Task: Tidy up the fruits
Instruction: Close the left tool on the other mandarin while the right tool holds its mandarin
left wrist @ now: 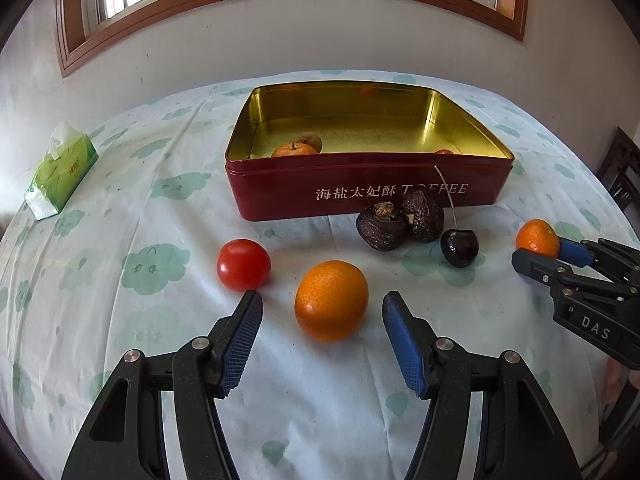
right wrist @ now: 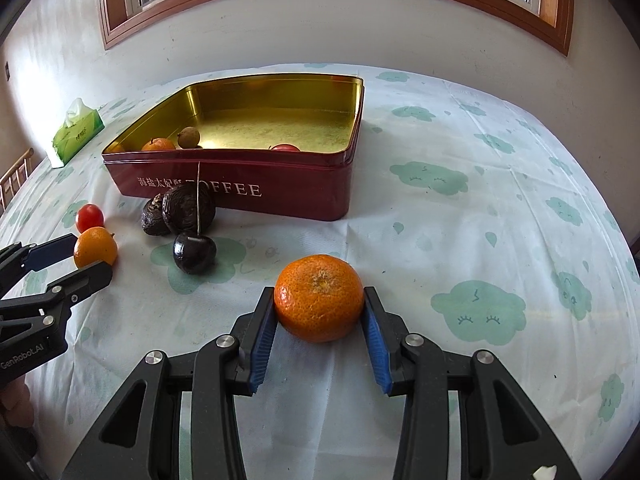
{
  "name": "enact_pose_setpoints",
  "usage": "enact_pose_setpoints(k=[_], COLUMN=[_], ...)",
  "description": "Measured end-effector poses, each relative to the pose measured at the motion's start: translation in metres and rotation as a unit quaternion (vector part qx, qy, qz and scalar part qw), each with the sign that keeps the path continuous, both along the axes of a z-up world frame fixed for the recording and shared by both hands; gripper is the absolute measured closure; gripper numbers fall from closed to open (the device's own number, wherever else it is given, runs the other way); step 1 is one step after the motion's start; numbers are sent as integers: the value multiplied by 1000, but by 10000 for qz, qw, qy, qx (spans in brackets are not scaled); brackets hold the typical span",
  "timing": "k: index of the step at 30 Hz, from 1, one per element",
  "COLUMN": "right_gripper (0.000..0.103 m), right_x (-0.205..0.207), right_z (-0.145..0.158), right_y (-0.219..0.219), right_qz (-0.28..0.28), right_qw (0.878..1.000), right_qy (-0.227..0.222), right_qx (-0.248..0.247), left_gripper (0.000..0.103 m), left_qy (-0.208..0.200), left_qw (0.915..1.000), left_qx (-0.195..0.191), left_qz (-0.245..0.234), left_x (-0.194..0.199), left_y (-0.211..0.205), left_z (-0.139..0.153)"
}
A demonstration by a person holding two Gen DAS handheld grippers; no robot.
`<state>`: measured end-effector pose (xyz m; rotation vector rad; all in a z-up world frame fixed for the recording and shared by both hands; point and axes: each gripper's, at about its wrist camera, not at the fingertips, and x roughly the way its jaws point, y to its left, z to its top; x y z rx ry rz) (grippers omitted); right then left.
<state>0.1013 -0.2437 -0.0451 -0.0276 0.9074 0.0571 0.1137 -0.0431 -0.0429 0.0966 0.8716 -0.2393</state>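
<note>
Two claws work a cloth-covered table [left wrist: 120, 340] strewn with fruit. The right gripper [right wrist: 319, 308] pinches a mandarin [right wrist: 319, 297] between its blue pads at lower centre of its view. The left gripper [left wrist: 322, 312] stands spread, an orange [left wrist: 331, 300] sitting between its tips but touching neither. The red tin [left wrist: 360, 184], already holding a few fruits, lies straight ahead, toward the top of both views, likely the destination for both.
</note>
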Motion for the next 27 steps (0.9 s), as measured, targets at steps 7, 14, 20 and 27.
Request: enact_pose_setpoints(k=[7, 14, 20, 27], right_gripper=[64, 64, 64, 63], right_x=[0, 0, 0, 0], right_z=[0, 0, 0, 0], right_y=[0, 0, 0, 1], right_qz=[0, 0, 0, 0], right_qw=[10000, 10000, 10000, 10000], right_qy=[-1, -1, -1, -1], right_qx=[-3, -6, -3, -8], left_gripper=[49, 62, 64, 65], left_qy=[30, 3, 5, 34], left_qw=[10000, 9999, 9999, 10000], left_qx=[66, 56, 45, -29], left_qz=[-2, -103, -94, -80], left_x=[5, 3, 2, 3], left_y=[-6, -9, -11, -8], left_z=[-6, -6, -6, -6])
